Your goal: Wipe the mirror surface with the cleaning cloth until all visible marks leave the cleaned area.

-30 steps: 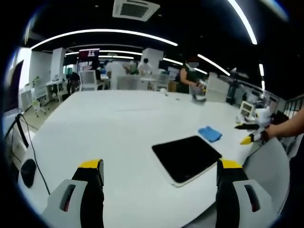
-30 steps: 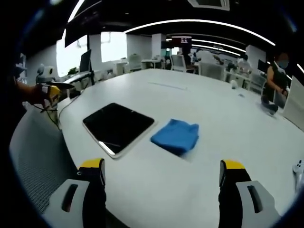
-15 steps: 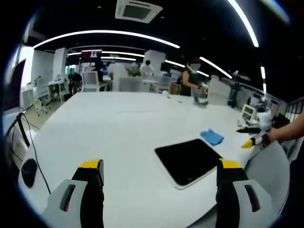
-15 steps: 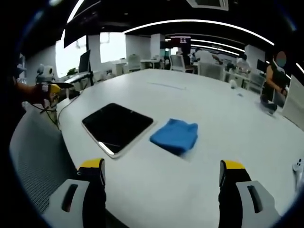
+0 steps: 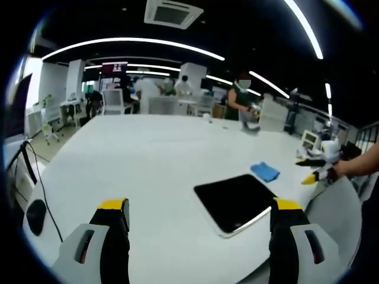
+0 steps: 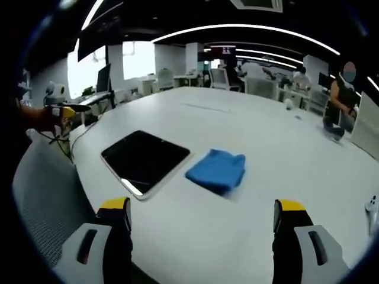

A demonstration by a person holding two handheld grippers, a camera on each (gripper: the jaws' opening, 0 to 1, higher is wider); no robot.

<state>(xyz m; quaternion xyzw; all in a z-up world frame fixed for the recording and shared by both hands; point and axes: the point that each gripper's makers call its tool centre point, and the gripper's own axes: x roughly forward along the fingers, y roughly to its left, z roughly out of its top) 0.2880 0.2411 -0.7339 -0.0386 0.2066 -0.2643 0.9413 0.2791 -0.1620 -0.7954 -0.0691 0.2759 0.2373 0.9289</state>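
Observation:
A dark rectangular mirror [image 5: 235, 200] [image 6: 145, 160] with a pale rim lies flat on the white table [image 5: 148, 160], close to its near edge. A folded blue cleaning cloth [image 6: 217, 170] [image 5: 265, 171] rests on the table just beside the mirror. My left gripper [image 5: 200, 228] is open above the table with empty jaws, the mirror ahead and to its right. My right gripper [image 6: 203, 228] is open too, holding nothing, with the cloth straight ahead of it. The other gripper [image 5: 312, 170] enters the left gripper view at the right, and its counterpart [image 6: 62, 112] shows at the left of the right gripper view.
A black cable and mouse [image 5: 34, 214] lie at the table's left. A small white object [image 6: 371, 208] sits at the far right. Chairs [image 6: 41, 201], desks and several people [image 5: 241, 100] stand beyond the table.
Both views have drifted only slightly. The mirror and cloth lie where they were, and both grippers stay open.

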